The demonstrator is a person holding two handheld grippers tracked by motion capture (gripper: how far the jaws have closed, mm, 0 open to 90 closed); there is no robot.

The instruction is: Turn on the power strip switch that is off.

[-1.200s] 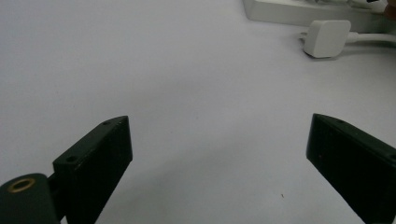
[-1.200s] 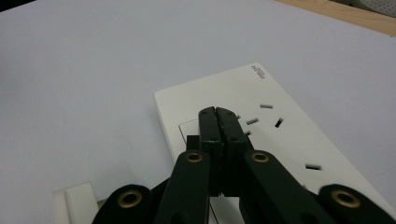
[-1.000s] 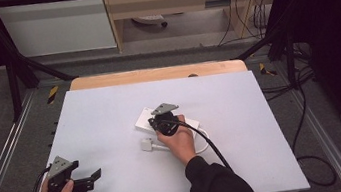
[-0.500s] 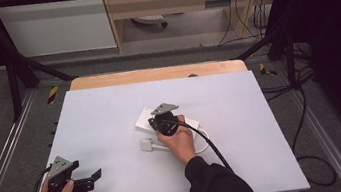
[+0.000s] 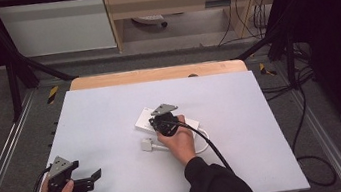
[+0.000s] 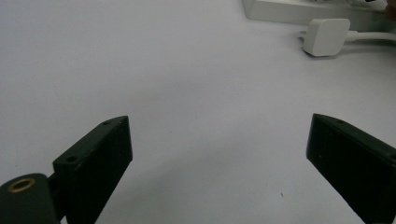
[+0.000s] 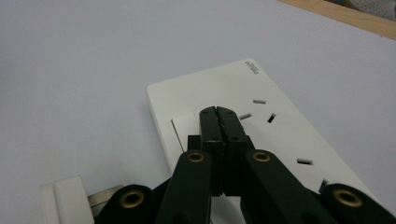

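Looking down from the high view: right gripper (image 5: 162, 119) at frame centre, over the white power strip (image 5: 145, 121), whose long axis runs from centre-left down toward lower right. White plug (image 5: 146, 144) just below and left of the strip, its white cable (image 5: 202, 143) looping out lower right of the hand. Left gripper (image 5: 88, 179) far off at lower left, jaws spread and pointing right across bare white table (image 5: 262, 113). Right hand (image 5: 179, 141) clearly the nearer one to both strip and plug.

Turning to the left gripper view: jaws wide apart at bottom left and bottom right, grasping nothing. Plug (image 6: 325, 36) at upper right, strip edge (image 6: 299, 11) along the top beyond it; both well ahead and off to the right of the jaw line.

Turning to the right gripper view: jaws pressed together at lower centre, nothing visible between them, tips directly over the strip's switch end (image 7: 187, 126). Socket slots (image 7: 259, 101) trailing toward lower right. Plug (image 7: 65, 200) at bottom left, metal pin showing, lying behind and left of the jaws. Probably a pull back and leftward needed to reach it, with jaws first released.
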